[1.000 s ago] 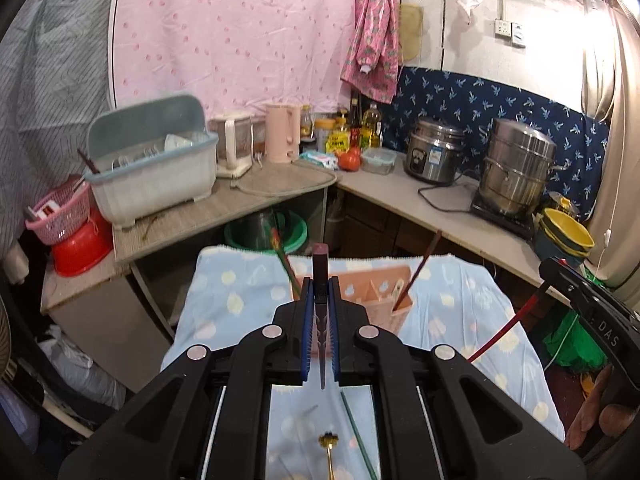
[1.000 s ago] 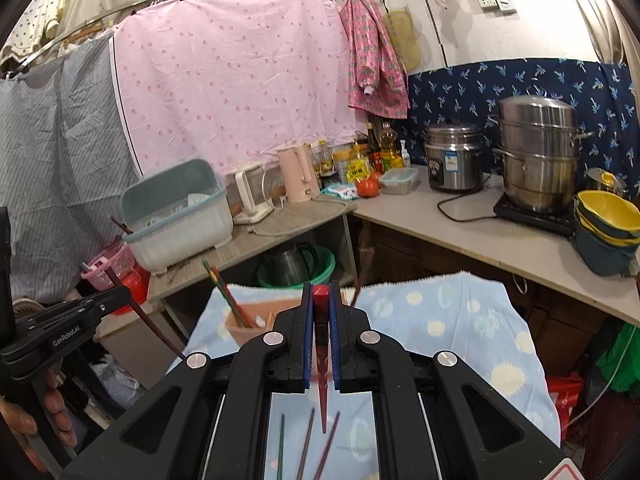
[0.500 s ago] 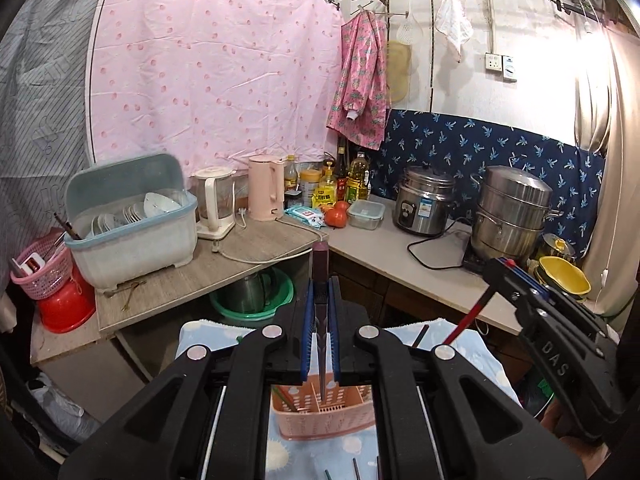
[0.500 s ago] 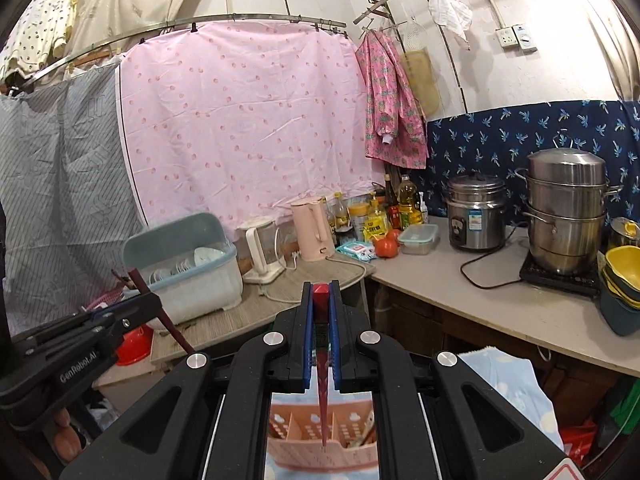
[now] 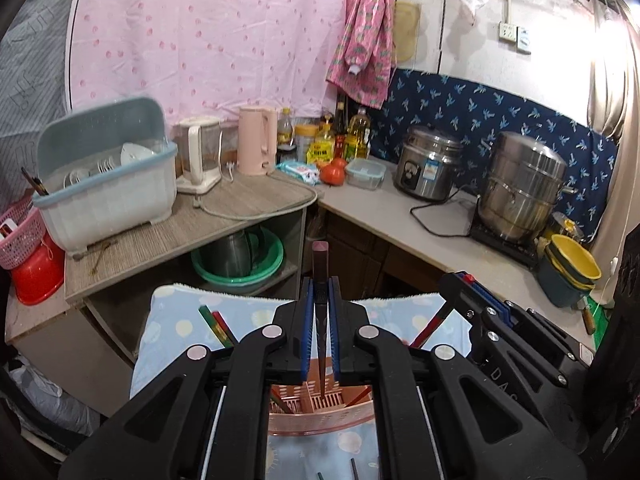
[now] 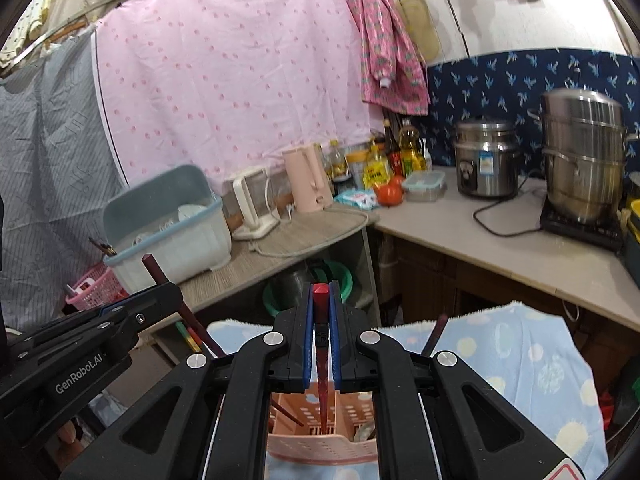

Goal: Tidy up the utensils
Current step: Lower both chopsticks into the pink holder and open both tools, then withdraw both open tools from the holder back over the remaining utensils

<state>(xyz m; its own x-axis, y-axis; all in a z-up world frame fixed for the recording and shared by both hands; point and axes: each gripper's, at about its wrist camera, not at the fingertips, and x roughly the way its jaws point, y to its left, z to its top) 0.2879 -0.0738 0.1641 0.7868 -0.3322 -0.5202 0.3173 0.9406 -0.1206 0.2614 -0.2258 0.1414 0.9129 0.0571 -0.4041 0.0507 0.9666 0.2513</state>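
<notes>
My left gripper (image 5: 319, 316) is shut on a dark brown chopstick (image 5: 319, 264), held upright with its tip over the pink utensil holder (image 5: 320, 420). My right gripper (image 6: 320, 320) is shut on a red chopstick (image 6: 320, 300), its tip down inside the same pink holder (image 6: 320, 446). The right gripper also shows in the left wrist view (image 5: 460, 284), and the left gripper in the right wrist view (image 6: 168, 292). Red and green chopsticks (image 5: 216, 326) stand in the holder's left side. The holder sits on a blue spotted cloth (image 6: 520, 352).
Behind the cloth is a wooden counter (image 5: 224, 216) with a dish bin (image 5: 108, 192), kettles and bottles. A rice cooker (image 5: 428, 168) and steel steamer pot (image 5: 524, 188) stand on the right counter. Loose chopsticks (image 5: 354, 468) lie on the cloth below the holder.
Both grippers have tilted down and moved over the pink holder. The two chopstick tips now point into it. Both grippers stayed shut.
</notes>
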